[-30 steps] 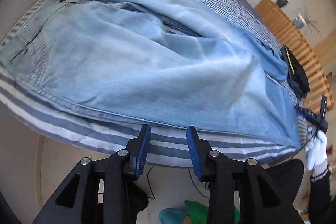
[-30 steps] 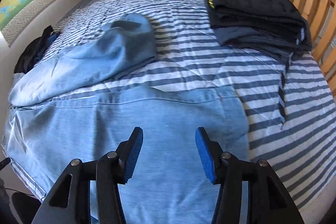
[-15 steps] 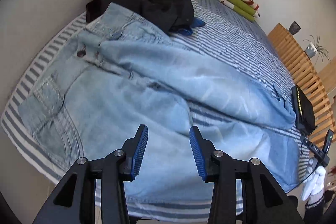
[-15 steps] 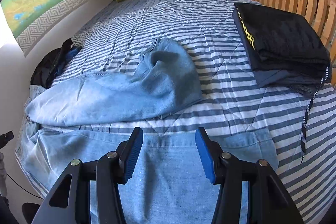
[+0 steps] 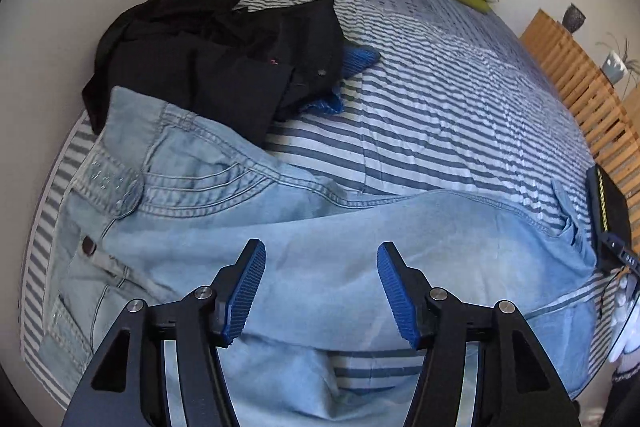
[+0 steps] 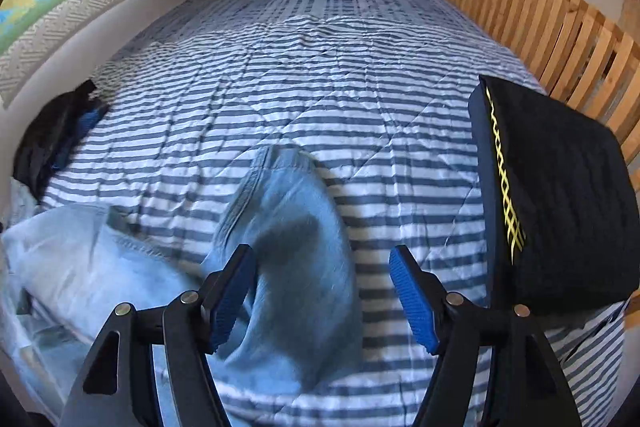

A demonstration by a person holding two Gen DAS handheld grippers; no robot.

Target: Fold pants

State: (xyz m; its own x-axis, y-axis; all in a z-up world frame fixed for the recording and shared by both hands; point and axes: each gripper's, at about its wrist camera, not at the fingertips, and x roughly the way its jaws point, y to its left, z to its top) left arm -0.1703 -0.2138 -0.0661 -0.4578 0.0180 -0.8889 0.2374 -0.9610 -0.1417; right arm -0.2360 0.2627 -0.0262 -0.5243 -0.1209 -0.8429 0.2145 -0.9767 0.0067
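Light blue denim pants (image 5: 304, 227) lie spread across the near edge of the blue-and-white striped bed cover (image 5: 460, 115).

The left gripper (image 5: 321, 289) and the right gripper (image 6: 322, 293) both hover over the pants, jaws wide apart, holding nothing.

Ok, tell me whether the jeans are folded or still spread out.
Spread out, unfolded: the jeans lie lengthwise across the bed, waistband at one end, legs stretched toward the other.
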